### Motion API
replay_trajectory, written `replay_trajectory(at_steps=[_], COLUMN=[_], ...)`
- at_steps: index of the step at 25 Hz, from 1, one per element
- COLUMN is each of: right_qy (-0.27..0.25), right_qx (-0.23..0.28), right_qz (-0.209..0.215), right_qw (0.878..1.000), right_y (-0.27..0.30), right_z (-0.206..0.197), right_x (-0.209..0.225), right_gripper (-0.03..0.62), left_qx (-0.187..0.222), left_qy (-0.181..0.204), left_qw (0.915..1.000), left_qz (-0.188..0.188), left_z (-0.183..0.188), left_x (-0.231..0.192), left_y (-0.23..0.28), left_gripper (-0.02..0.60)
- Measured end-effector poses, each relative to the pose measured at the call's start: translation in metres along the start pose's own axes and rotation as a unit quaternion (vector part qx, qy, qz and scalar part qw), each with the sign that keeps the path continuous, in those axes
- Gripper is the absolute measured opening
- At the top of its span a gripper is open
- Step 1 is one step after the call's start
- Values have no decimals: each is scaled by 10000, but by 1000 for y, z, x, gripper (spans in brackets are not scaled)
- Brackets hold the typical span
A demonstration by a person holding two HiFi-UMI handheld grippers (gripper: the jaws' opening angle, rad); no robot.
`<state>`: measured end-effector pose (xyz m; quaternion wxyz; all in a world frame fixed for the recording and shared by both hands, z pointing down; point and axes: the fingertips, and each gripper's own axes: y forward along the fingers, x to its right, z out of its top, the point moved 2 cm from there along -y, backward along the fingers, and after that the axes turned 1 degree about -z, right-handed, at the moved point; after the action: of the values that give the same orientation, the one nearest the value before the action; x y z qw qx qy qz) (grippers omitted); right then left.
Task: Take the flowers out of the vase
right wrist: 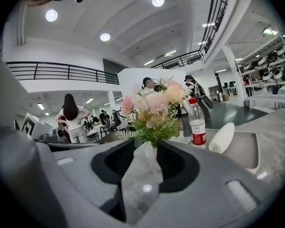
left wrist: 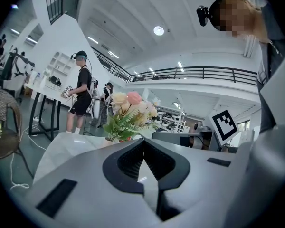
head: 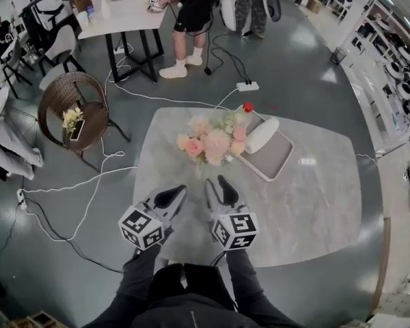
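In the head view the flowers (head: pixel 212 144) stand as a full bunch at the far middle of the table (head: pixel 314 210), their blossoms covering the vase beneath, so nothing has been lifted out yet. The left gripper (head: pixel 165 200) and the right gripper (head: pixel 219 190) hover side by side at the near edge, both pointing toward the bunch and well short of it. A tray (head: pixel 277 162) lies just right of the flowers. In the left gripper view the left gripper (left wrist: pixel 143 144) has its jaw tips together with nothing between them, and the flowers (left wrist: pixel 130 110) rise beyond, slightly to the left. In the right gripper view the right gripper (right wrist: pixel 145 144) has its jaws a little apart, with only bare table showing in the gap; the flowers (right wrist: pixel 154 110) stand straight ahead, and a bottle (right wrist: pixel 197 122) stands to their right. Judging from this, the whole task remains: reaching the stems, gripping them and drawing them out.
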<state>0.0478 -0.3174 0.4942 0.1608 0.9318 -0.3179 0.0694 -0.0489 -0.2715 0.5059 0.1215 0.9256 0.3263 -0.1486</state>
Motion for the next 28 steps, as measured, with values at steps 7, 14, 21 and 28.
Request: replay_trajectory(at_steps=[7,14,21,28], right_qy=[-207,-381,-545,-751], right_qx=[-268,-113,-50,403], right_qz=[149,390,554,584], right_qw=[9993,9985,9970,9946], right_y=[42,81,115,138], right_z=[-26,-43,-52,-32], right_x=[16,26,33,35], right_gripper=[321,488,491,491], left_qx=[38,55,134,131], left_qy=[-166,-257,-382,-410], left_qw=[9994,9980,9956,9945], left_qz=[305,579,849,952], left_z=[-10,-15,-16,-19], left_x=[-31,-60,-78,-93], left_y=[18,29,31,34], left_gripper=[2,2,2,2])
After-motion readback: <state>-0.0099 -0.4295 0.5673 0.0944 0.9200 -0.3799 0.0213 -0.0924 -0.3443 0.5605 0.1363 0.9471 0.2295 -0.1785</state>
